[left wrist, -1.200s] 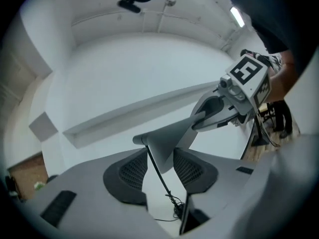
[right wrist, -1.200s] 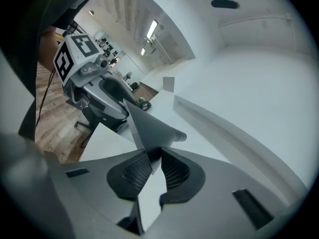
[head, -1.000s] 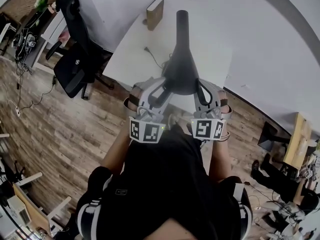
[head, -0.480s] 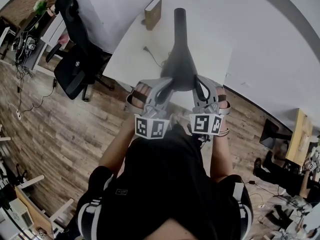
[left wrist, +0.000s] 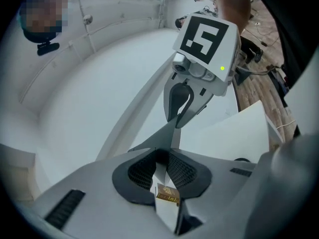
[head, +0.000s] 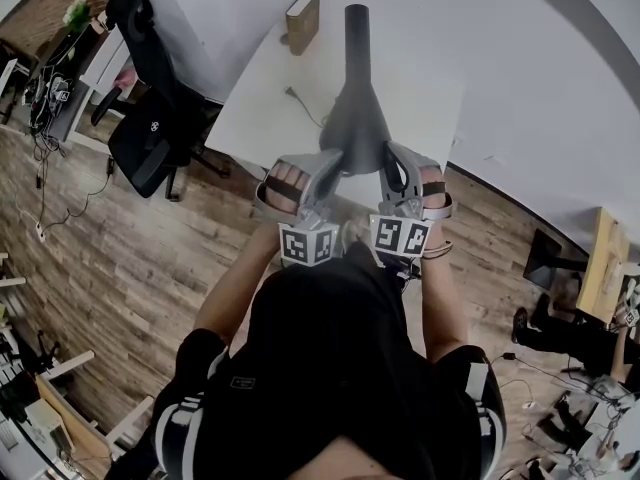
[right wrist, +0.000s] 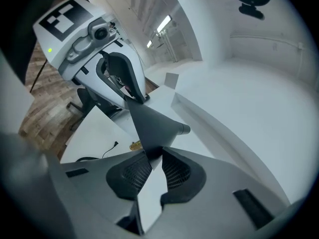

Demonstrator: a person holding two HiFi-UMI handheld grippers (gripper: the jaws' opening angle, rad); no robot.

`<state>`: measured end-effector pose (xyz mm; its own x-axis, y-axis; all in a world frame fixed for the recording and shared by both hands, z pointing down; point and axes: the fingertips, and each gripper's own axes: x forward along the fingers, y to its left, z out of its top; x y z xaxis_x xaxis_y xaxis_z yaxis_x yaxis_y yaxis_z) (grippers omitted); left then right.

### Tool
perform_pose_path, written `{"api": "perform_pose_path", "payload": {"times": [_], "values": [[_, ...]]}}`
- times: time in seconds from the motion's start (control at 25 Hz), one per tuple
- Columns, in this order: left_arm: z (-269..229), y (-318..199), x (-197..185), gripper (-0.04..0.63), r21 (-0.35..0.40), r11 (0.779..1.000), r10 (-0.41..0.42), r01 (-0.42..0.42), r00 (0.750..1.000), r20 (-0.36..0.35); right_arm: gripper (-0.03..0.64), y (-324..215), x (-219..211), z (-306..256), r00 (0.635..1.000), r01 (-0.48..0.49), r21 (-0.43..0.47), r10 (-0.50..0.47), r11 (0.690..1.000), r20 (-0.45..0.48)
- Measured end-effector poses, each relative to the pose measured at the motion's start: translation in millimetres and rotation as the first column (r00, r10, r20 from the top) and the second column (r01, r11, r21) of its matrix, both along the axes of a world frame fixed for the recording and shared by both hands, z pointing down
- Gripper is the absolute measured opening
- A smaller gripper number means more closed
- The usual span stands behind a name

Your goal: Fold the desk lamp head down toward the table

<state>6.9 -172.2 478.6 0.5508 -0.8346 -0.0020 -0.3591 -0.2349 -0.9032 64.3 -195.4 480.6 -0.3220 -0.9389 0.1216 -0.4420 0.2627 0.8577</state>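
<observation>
Got the lamp head point(head: 358, 128) up over the bench point(head: 265, 93), pinched by its thin rim in the left tool point(head: 335, 165) (just been closing its jaws onto it) and the right tool point(head: 388, 165), both clamped narrow; looks light, stiff and slick, so worth pushing down gently.

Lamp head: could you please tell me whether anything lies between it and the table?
Nothing visible does. The lamp head hangs over the white table; the book sits at the far corner and the cable lies to the head's left. The spot straight beneath is hidden.
</observation>
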Motion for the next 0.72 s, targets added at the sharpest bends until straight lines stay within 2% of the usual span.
{"api": "perform_pose_path", "payload": {"times": [0.24, 0.72], "values": [[21, -8, 1, 0.078, 0.045, 0.999, -0.028, 0.028, 1.000, 0.006, 0.077, -8, 2, 20, 0.999, -0.018, 0.046, 0.020, 0.999, -0.040], [53, -23, 4, 0.083, 0.164, 0.983, -0.099, 0.078, 0.988, 0.122, 0.103, -22, 3, 50, 0.991, -0.014, 0.084, 0.024, 0.996, -0.130]]}}
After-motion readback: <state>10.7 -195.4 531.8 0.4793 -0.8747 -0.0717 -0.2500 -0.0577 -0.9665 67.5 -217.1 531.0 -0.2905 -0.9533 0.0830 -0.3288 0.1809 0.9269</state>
